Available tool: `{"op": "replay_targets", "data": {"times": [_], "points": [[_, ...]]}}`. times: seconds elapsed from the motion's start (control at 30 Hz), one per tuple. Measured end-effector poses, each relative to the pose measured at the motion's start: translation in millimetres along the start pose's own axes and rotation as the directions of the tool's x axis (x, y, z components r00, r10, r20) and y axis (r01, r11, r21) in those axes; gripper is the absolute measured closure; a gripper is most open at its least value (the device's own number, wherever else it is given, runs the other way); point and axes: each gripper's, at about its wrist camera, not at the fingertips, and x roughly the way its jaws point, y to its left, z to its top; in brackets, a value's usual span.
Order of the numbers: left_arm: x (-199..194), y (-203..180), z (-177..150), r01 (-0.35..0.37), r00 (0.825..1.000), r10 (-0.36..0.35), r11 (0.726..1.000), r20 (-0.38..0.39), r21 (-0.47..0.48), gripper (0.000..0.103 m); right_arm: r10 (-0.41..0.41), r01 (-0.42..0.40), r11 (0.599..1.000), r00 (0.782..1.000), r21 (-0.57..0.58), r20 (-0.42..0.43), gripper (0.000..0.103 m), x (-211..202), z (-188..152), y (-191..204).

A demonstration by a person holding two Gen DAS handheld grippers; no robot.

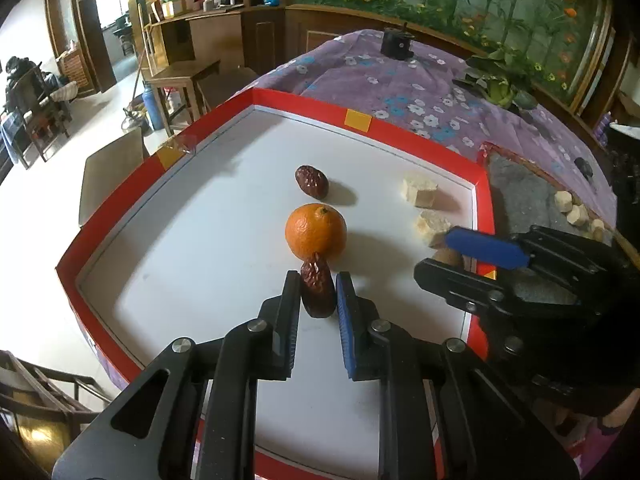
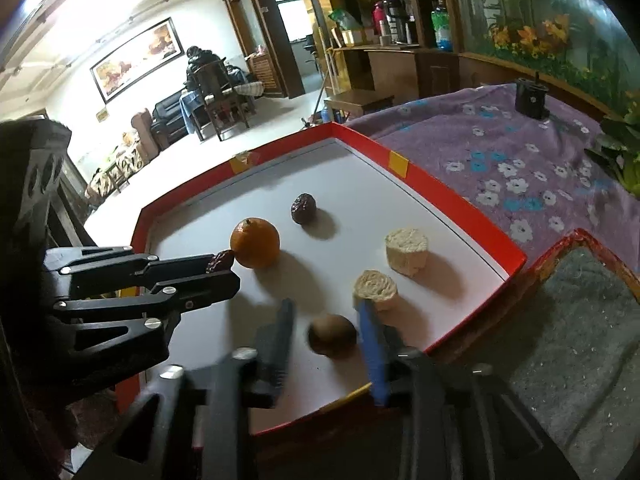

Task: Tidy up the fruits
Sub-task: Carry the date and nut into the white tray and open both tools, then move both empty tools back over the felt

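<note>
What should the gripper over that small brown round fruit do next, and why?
Probably lift away: the right gripper stands open around the brown fruit, which rests on the white tray beside two pale chunks, seemingly just set down.

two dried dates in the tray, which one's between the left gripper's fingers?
The date touching the orange, between the left gripper; the other date lies free beyond.

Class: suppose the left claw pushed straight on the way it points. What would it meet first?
Probably the orange. It lies just past the dried date between the left claw fingers, seemingly touching the date's far end, though depth is unclear.
</note>
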Motion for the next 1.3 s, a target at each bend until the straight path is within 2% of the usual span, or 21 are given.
{"op": "replay_targets", "data": {"times": [0.03, 0.1, 0.13, 0.37, 0.47, 0.6, 0.87, 1.0, 1.17, 1.3], "points": [[0, -1, 0, -0.006, 1.0, 0.006, 1.0, 0.001, 0.001, 0.08, 0.007, -0.007, 1.0, 1.0, 0.007, 0.008, 0.06, -2, -1, -1], [-3, -2, -1, -0.016, 1.0, 0.016, 1.0, 0.018, -0.002, 0.058, 0.018, -0.018, 0.999, 1.0, 0.028, 0.023, 0.06, -9, -3, -3], [-6, -3, -1, -0.014, 0.999, 0.014, 1.0, 0.029, -0.007, 0.056, 0.018, -0.018, 0.999, 1.0, 0.033, 0.024, 0.06, -13, -5, -3], [-23, -21, 2, -0.024, 0.996, 0.024, 1.0, 0.084, -0.003, 0.056, -0.057, 0.054, 0.998, 0.994, 0.036, 0.094, 0.06, -62, -20, -5], [-29, -35, 4, 0.005, 0.995, -0.005, 1.0, 0.101, -0.001, 0.056, -0.093, 0.087, 0.995, 0.988, 0.053, 0.124, 0.054, -89, -30, -12], [-33, -59, 7, 0.037, 0.993, -0.039, 0.999, 0.115, 0.016, 0.056, -0.158, 0.145, 0.984, 0.977, 0.101, 0.143, 0.053, -119, -46, -26], [-30, -126, 9, 0.108, 0.987, -0.12, 0.988, 0.11, 0.109, 0.056, -0.313, 0.283, 0.936, 0.942, 0.211, 0.121, 0.053, -165, -88, -70], [-30, -154, 8, 0.141, 0.982, -0.158, 0.978, 0.106, 0.153, 0.056, -0.381, 0.349, 0.907, 0.918, 0.236, 0.109, 0.053, -185, -109, -88], [-23, -181, 11, 0.172, 0.978, -0.19, 0.967, 0.085, 0.189, 0.056, -0.368, 0.316, 0.899, 0.921, 0.305, 0.131, 0.053, -209, -135, -109], [-17, -198, 13, 0.189, 0.977, -0.206, 0.959, 0.063, 0.21, 0.056, -0.378, 0.318, 0.88, 0.919, 0.352, 0.115, 0.053, -219, -147, -122]]}}
